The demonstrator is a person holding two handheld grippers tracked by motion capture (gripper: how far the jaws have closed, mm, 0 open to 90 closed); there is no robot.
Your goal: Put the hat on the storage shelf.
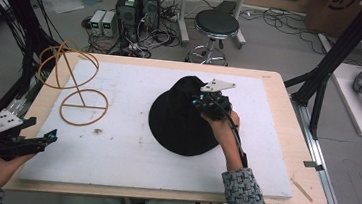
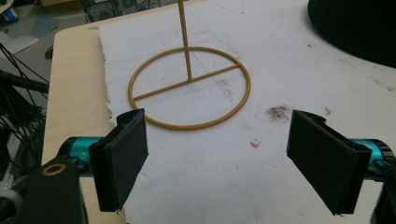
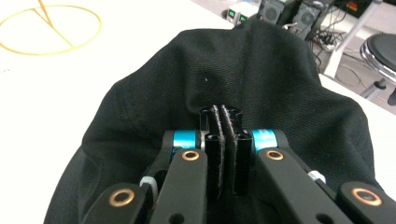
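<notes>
Grasp stage — right tool [image 3: 222, 114] pinched tight on the black hat's [image 1: 182, 119] crown mid-worktop, left tool [image 2: 217, 156] wide open and empty; next, presumably, a lift toward the wire stand [image 1: 72, 84].

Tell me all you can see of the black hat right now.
The hat is black woven cloth, soft and wide-brimmed. It lies on the white board, right of centre, its brim spread flat toward the person. The crown is bunched up and creased where the right gripper has its jaws shut on a fold. The wire stand sits apart, to its left.
</notes>
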